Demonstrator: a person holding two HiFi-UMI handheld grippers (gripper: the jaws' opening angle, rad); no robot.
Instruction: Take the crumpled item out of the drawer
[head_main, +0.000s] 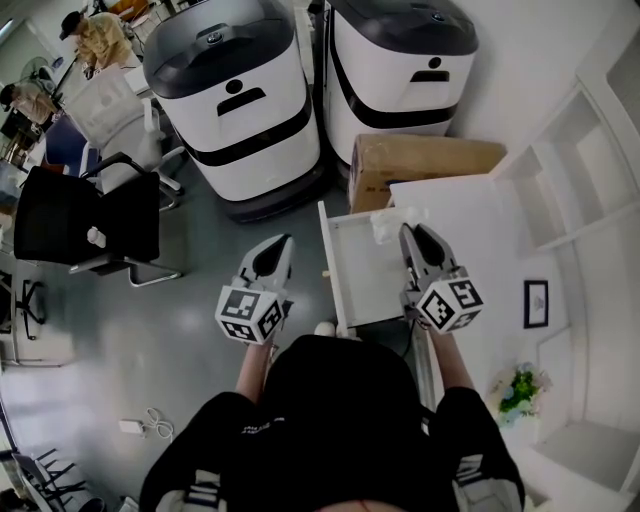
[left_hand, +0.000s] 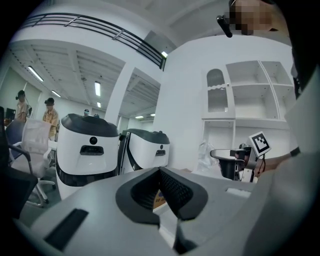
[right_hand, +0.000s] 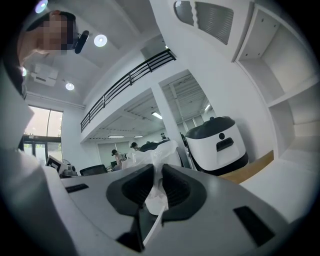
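Note:
The crumpled item (head_main: 384, 223) is a wad of thin white plastic film. My right gripper (head_main: 407, 233) is shut on it and holds it over the far end of the open white drawer (head_main: 345, 292). In the right gripper view the film (right_hand: 150, 159) bulges out beyond the jaws, and my right gripper (right_hand: 157, 175) pinches its lower part. My left gripper (head_main: 286, 241) hangs to the left of the drawer, over the grey floor, holding nothing. Its jaws meet at the tips in the left gripper view (left_hand: 159, 171), which also shows the film (left_hand: 205, 153) off to the right.
Two white-and-black machines (head_main: 240, 100) (head_main: 400, 60) stand beyond the drawer, with a cardboard box (head_main: 420, 160) behind the white cabinet top (head_main: 470, 230). A black chair (head_main: 85, 220) is at the left. White shelves (head_main: 585, 160) and a small plant (head_main: 518, 388) are at the right. People stand far left.

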